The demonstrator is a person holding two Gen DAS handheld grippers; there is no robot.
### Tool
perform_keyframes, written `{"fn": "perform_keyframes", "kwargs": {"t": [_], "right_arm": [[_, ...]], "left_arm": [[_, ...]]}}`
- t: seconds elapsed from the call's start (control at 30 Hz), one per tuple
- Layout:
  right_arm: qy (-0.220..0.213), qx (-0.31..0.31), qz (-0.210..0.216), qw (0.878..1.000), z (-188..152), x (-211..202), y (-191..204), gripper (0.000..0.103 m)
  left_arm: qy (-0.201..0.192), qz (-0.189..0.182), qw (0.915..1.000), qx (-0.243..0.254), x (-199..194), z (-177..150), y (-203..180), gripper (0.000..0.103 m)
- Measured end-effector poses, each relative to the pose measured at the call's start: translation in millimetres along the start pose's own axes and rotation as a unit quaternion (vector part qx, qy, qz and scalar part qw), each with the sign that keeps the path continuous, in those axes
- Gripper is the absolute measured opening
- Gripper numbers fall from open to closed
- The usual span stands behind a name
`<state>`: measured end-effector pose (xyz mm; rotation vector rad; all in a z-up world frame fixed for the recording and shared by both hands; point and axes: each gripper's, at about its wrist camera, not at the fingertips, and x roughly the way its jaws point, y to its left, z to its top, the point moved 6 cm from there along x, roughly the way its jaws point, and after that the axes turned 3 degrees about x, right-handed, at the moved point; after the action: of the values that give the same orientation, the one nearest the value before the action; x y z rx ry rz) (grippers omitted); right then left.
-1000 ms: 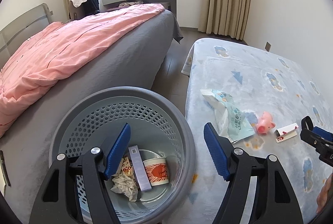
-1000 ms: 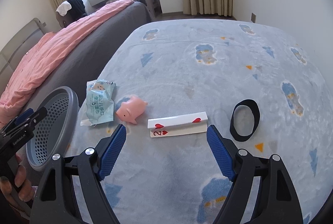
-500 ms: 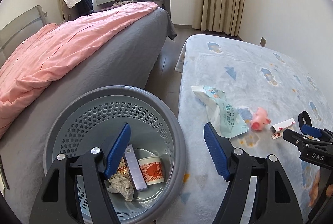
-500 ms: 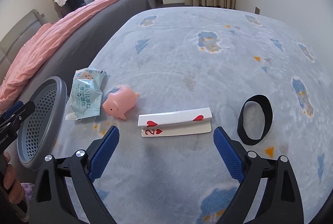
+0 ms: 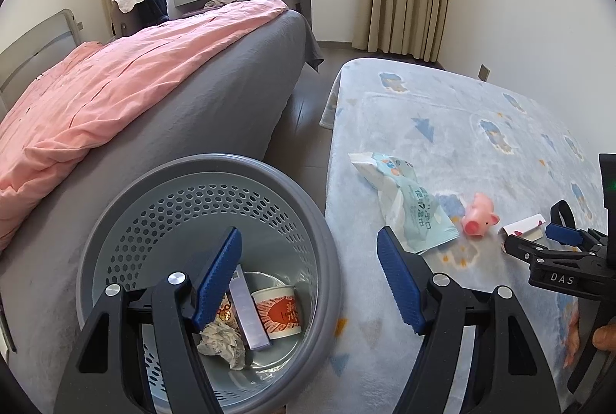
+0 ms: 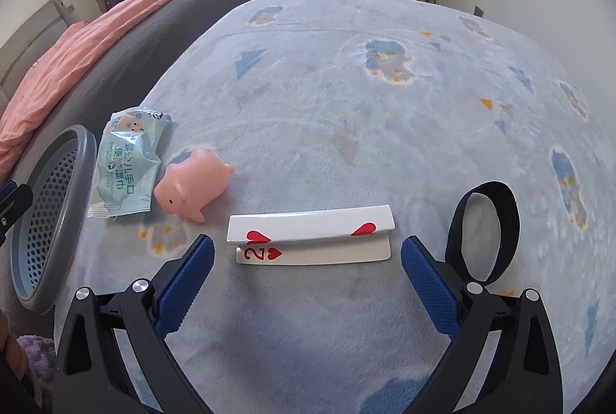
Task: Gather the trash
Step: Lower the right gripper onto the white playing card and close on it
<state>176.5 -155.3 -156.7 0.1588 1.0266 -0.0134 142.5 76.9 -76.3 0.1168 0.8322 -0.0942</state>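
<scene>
Trash is split between two places: some already lies in the grey basket, and more waits on the pale blue blanket beside it.

From the left wrist view, the left tongs hang wide apart and empty over the basket's near rim. At the bottom of the basket sit a paper cup, a flat grey box and a crumpled wad of paper. On the blanket lie a crinkled wipes packet, a pink toy pig and, partly behind the right tongs, a folded playing card. The tongs' handle and the frame edge cut off the basket's near side, so I cannot tell what else lies there.

From the right wrist view, the right tongs are spread wide with nothing in them, and the playing card, a two of hearts bent like a tent, lies just ahead between the tips. The toy pig rests just left of it, the wipes packet beyond, near the basket. A black band lies to the right, close to the right-hand tip.

My worry is the card: thin and springy on soft fleece, it could flatten or slide from under the tips instead of being pinched. A wide closing could also snag the band or nudge the pig, which does not look like trash. Whether the band counts as trash I cannot judge.
</scene>
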Motion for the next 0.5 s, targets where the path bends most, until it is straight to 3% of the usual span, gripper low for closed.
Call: {"fn": "perform_keyframes", "kwargs": {"t": [0.4, 0.47, 0.5], "right_arm": [[-0.003, -0.023, -0.036, 0.999, 6, 13, 6, 0.095], [-0.010, -0.026, -0.038, 0.999, 6, 11, 8, 0.084], [-0.012, -0.027, -0.037, 0.999, 6, 10, 8, 0.084]], "left_arm": [[0.000, 0.000, 1.0000, 0.003, 1, -1, -2, 0.070], [0.000, 0.001, 1.0000, 0.004, 1, -1, -2, 0.070], [0.000, 0.001, 1.0000, 0.004, 1, -1, -2, 0.070]]}}
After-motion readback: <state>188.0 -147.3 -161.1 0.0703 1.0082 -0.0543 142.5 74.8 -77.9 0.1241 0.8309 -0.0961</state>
